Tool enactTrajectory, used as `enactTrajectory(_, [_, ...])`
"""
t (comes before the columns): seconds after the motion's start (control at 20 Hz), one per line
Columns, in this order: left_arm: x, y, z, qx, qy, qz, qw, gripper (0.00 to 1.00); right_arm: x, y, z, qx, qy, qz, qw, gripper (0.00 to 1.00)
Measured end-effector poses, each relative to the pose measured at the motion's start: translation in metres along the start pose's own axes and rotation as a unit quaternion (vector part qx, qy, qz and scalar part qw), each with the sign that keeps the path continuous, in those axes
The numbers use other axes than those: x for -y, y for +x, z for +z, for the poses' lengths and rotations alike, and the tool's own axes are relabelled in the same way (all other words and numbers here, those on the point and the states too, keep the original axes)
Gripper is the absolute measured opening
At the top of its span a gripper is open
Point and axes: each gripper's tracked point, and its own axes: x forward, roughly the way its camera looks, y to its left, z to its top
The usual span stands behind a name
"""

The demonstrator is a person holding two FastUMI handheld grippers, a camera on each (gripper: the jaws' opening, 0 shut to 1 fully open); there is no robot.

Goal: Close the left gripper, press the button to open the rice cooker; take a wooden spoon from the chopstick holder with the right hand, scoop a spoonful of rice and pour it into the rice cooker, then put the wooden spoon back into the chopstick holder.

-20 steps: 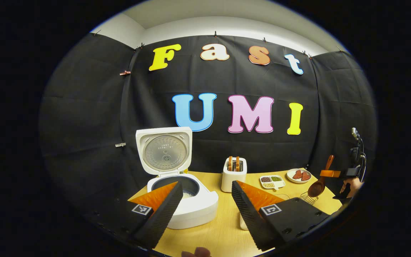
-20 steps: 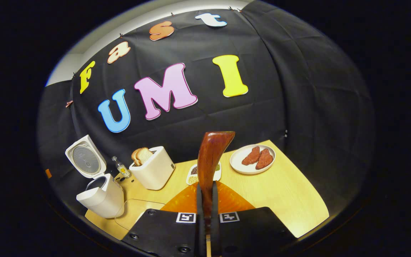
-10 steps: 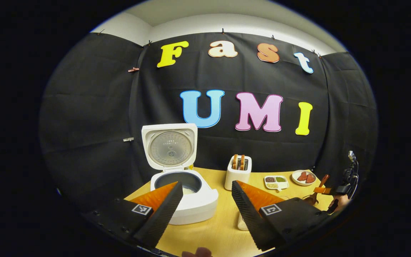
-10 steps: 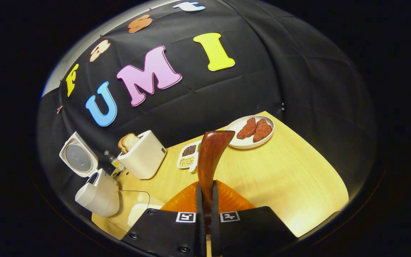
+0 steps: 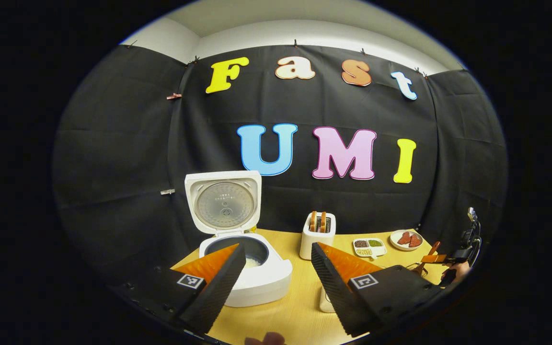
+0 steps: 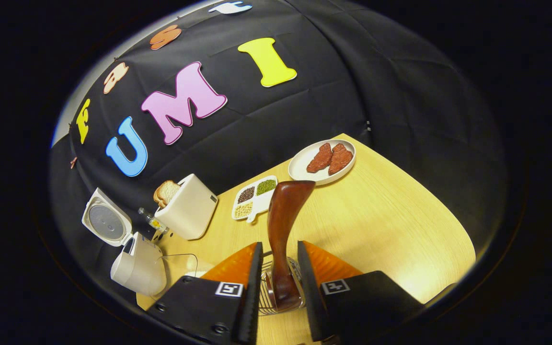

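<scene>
The white rice cooker (image 5: pixel 257 282) stands with its lid (image 5: pixel 223 203) up, a little rice showing in the pot. My left gripper (image 5: pixel 278 248) hovers open just in front of it, holding nothing. In the right gripper view the cooker (image 6: pixel 137 268) is at the far left. The wooden spoon (image 6: pixel 283 215) stands handle-up in the wire chopstick holder (image 6: pixel 266 297). My right gripper (image 6: pixel 279 246) is open, one finger on each side of the spoon with gaps. From the left gripper view, the spoon (image 5: pixel 431 249) and right gripper (image 5: pixel 438 259) sit at the far right.
On the wooden table (image 6: pixel 376 230) stand a white toaster (image 6: pixel 187 213) with bread, a divided dish of beans (image 6: pixel 254 197), a plate of red meat slices (image 6: pixel 323 160) and a small bottle (image 6: pixel 149 221). A clear container (image 6: pixel 180 263) lies beside the cooker.
My right gripper came down with the spoon, set it in the wire holder and opened off the handle. The left gripper stayed open near the cooker.
</scene>
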Motion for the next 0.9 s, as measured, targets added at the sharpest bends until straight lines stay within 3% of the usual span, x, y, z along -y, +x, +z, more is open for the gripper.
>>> enactTrajectory(0.2, [-0.006, 0.006, 0.005, 0.008, -0.007, -0.012, 1.0, 0.95, 0.002, -0.02, 0.003, 0.011, -0.009, -0.021, 1.0, 0.85])
enactTrajectory(0.3, [-0.009, 0.01, 0.01, 0.013, -0.01, -0.016, 1.0, 0.95, 0.002, -0.032, 0.007, 0.019, -0.018, -0.031, 0.999, 0.94])
enactTrajectory(0.55, [-0.025, 0.024, 0.031, 0.041, -0.008, -0.017, 0.999, 0.95, -0.007, -0.065, 0.029, 0.062, -0.052, -0.064, 0.995, 0.99])
enactTrajectory(0.9, [-0.06, 0.067, 0.08, 0.093, 0.004, -0.005, 0.996, 0.95, -0.065, -0.11, 0.064, 0.113, -0.103, -0.044, 0.987, 0.98])
